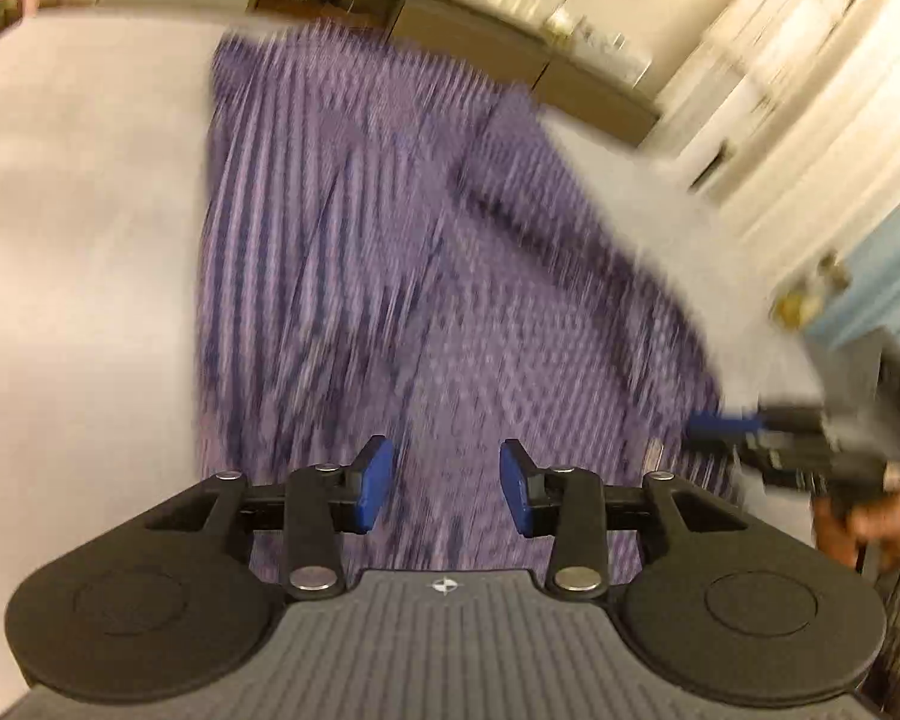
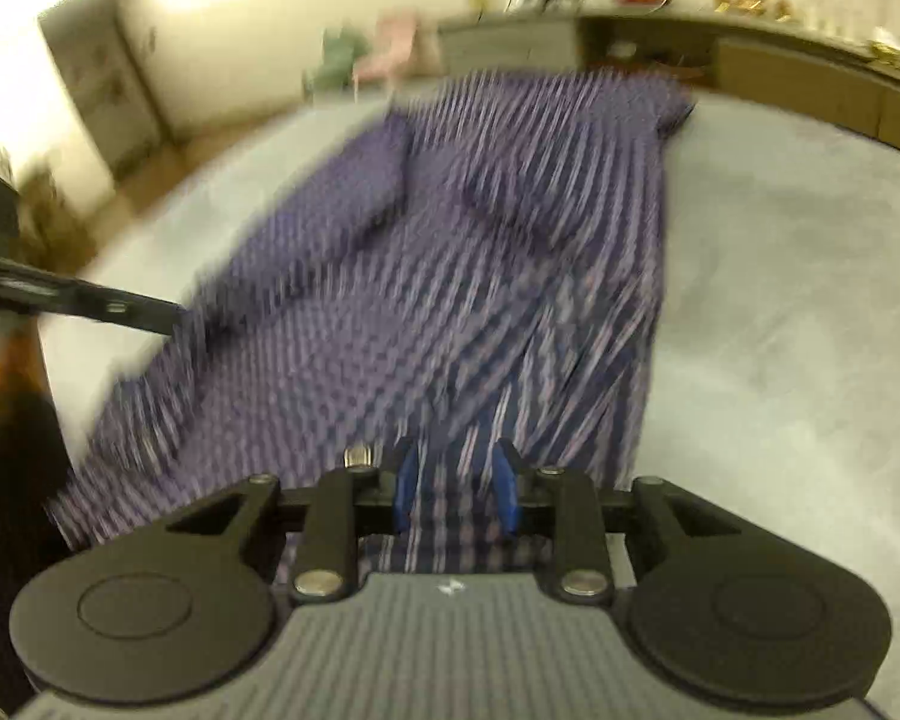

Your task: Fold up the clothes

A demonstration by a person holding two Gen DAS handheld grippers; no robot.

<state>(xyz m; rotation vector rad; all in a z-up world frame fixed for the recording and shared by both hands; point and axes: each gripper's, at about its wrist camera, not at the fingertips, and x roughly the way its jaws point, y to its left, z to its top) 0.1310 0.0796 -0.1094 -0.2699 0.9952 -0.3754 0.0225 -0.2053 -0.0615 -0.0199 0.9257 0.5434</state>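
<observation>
Left gripper (image 1: 447, 489) right above the purple striped garment (image 1: 390, 252), jaws parted with only air between the blue pads, cloth lying beneath them; the garment is spread lengthwise on the pale grey bed cover (image 1: 78, 228), one side folded in over its middle; right gripper (image 2: 455, 495) hovers over the garment's near end, jaws narrowly apart, the fabric under them and not pinched as far as the blur lets me see; shelves (image 2: 780, 60) beyond the garment's far end.
</observation>
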